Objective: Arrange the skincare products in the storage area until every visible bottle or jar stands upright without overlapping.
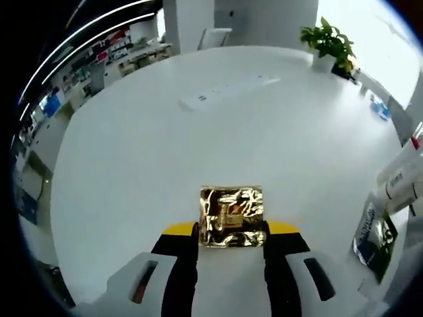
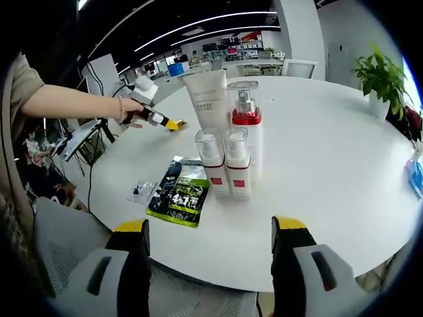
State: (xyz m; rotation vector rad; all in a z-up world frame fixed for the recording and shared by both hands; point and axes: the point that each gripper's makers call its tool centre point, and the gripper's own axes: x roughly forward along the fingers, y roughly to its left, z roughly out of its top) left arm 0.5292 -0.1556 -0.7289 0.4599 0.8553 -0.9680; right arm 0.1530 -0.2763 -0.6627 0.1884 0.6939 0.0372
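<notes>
A crinkled gold foil packet [image 1: 231, 210] sits between the yellow tips of my left gripper [image 1: 231, 231], which is shut on it just above the white table [image 1: 198, 152]. In the right gripper view a hand holds that left gripper [image 2: 173, 123] at the table's far left. Upright in the middle stand a white tube [image 2: 206, 98], a red-banded pump bottle [image 2: 245, 122] and two small red-labelled bottles [image 2: 213, 164] [image 2: 238, 168]. A green-black sachet [image 2: 180, 193] lies flat beside them. My right gripper [image 2: 210, 228] is open at the near edge, holding nothing.
A small clear packet [image 2: 141, 192] lies left of the sachet. A white power strip [image 1: 221, 91] lies across the far table, and a potted plant [image 2: 379, 78] stands at the far right. A blue item [image 2: 416, 173] sits at the right edge. The sachet [image 1: 372, 232] and tube [image 1: 398, 173] show at the left gripper view's right edge.
</notes>
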